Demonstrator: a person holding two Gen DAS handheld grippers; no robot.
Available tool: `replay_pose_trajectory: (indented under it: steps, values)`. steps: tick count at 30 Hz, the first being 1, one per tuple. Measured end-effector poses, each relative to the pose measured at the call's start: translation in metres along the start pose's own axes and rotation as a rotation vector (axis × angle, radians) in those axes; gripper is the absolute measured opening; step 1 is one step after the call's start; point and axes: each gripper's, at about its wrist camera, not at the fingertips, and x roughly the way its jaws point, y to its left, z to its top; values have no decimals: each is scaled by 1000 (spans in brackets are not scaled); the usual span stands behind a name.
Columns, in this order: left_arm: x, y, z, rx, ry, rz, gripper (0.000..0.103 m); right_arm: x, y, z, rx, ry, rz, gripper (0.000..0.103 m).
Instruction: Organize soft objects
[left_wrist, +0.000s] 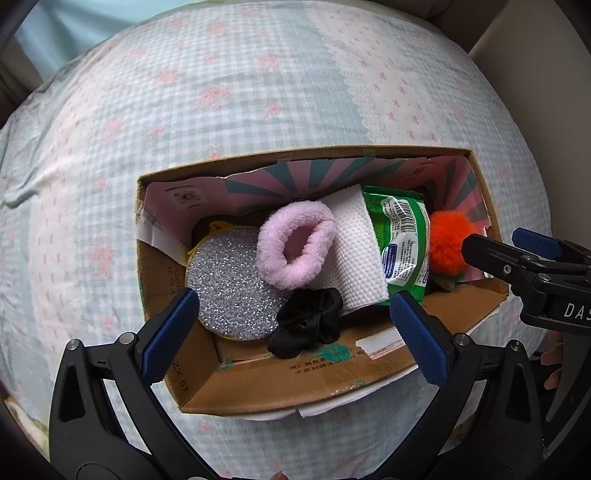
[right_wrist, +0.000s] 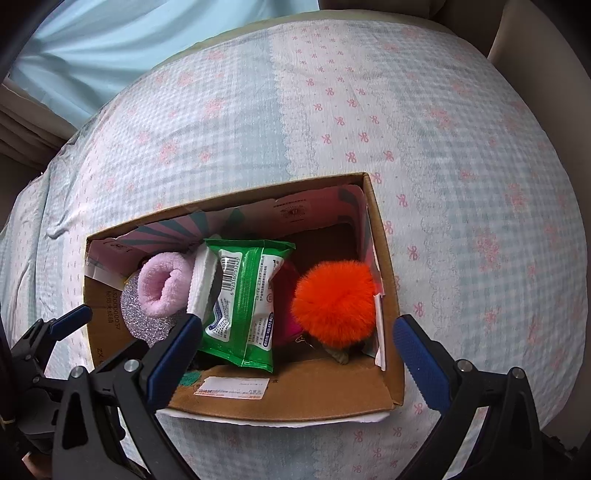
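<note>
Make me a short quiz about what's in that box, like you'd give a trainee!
1. True or false: the orange pompom lies outside the cardboard box.
2. Which item lies directly between the white paper towel and the pompom? A) green wipes pack B) black scrunchie C) silver glitter disc
3. Fill in: both tools, left tool and right tool, are ____ (open/shut).

Key: 1 false; 2 A; 3 open.
</note>
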Motion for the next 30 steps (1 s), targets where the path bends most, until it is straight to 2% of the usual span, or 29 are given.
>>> replay_pose_trajectory:
  steps: [7,10,13,16,22,26,30]
  values:
    - [-47,-10,-6,-67,-65,20,103,-26,2,-2,-45,-21,31,103]
    - [-87,-21,-8,-92,-120,29,103,-55,1,-5,-74,-43,48,103]
    - [-138,-38,-10,-99,-209,51,103,-97,-4,-8,-101,-90,50,103]
    - [-194,-55,-12,-93,-323,69,103,-150,-11,-12,-124,-163,38,103]
    - [-290,-83,-25,-96,-535,92,103,-259,-26,-21,-165,-377,1,103]
    - [-327,-99,-37,-100,-630,96,103,-310,-38,-31,-163,-491,-6,103]
    - [-346,-115,-51,-92,-691,113,103,-337,-44,-47,-164,-567,-5,103]
